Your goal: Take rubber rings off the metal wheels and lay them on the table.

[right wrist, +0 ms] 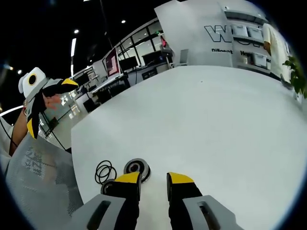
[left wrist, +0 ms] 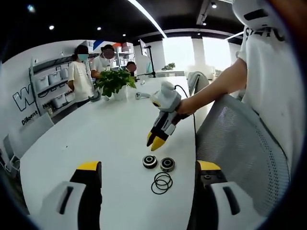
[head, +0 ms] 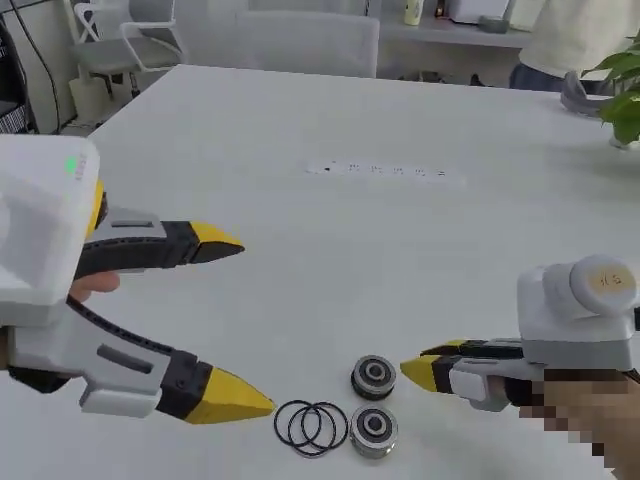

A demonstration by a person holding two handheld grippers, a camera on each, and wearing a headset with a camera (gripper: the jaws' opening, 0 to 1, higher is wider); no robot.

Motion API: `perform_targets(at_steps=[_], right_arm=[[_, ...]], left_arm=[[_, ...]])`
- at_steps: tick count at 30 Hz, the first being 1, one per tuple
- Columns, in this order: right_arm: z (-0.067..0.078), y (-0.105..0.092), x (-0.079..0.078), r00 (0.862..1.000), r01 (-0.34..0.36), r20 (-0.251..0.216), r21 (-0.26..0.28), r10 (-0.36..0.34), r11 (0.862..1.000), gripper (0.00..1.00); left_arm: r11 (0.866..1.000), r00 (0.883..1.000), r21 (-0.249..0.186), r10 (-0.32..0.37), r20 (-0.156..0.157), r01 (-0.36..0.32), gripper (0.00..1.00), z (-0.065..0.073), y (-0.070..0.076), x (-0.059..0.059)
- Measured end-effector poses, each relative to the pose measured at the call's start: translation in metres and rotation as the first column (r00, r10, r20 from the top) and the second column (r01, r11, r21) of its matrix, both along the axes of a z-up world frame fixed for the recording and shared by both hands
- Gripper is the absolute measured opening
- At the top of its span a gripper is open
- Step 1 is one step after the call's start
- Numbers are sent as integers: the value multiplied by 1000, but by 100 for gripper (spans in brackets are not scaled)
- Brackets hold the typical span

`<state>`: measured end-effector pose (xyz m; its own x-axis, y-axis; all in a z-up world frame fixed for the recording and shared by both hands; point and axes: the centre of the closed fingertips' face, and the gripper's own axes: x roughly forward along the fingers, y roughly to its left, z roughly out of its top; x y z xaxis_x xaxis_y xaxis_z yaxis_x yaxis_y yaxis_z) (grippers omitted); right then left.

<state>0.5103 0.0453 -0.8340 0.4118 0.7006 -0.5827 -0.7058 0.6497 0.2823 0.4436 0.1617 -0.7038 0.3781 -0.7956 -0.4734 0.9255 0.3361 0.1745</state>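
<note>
White tabletop (head: 420, 250) in an open office carries the work close to the person. A few thin black rubber rings (head: 312, 427) lie flat and overlapping at about 6 o'clock in the head view. Two metal wheels (head: 374, 378) sit just beside them at 3 o'clock, one behind the other. The rings look light, limp and stretchy, likely to flop and cling together, so a single strand at the heap's edge seems the place to pinch. The wheels look dense and smooth and may skid or roll, so they would be better steadied across the rim. The left gripper (head: 235, 322) hangs at 9 o'clock of the rings, its jaws wide apart and empty. The right gripper (head: 415, 370) points at the farther wheel from 3 o'clock, its jaws nearly together with nothing between them. Whether either wheel wears a ring in its groove cannot be told, and neither can the exact ring count. In the right gripper view one wheel is partly hidden behind a jaw. A pale strip (head: 385, 170) at 12 o'clock is too blurred to name.
</note>
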Motion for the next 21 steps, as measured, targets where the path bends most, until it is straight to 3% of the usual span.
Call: perform_targets(at_steps=[4,7,11,15,21], right_arm=[[0,-1,1,1000,5,2,4,-5,1000,19],[1,-2,2,1000,8,3,5,-8,1000,18],[2,-2,1,1000,10,2,9,-10,1000,18],[2,-2,1,1000,6,5,13,-6,1000,18],[0,-3,1,1000,3,1,4,-3,1000,18]], left_arm=[[999,998,28,-46,32,45,76,5,-13,6],[998,997,22,-61,51,60,75,6,-24,14],[995,995,12,-100,28,100,76,1,-37,17],[991,991,23,-130,26,129,75,-2,-46,22],[991,991,-8,-135,27,135,75,-5,-58,39]])
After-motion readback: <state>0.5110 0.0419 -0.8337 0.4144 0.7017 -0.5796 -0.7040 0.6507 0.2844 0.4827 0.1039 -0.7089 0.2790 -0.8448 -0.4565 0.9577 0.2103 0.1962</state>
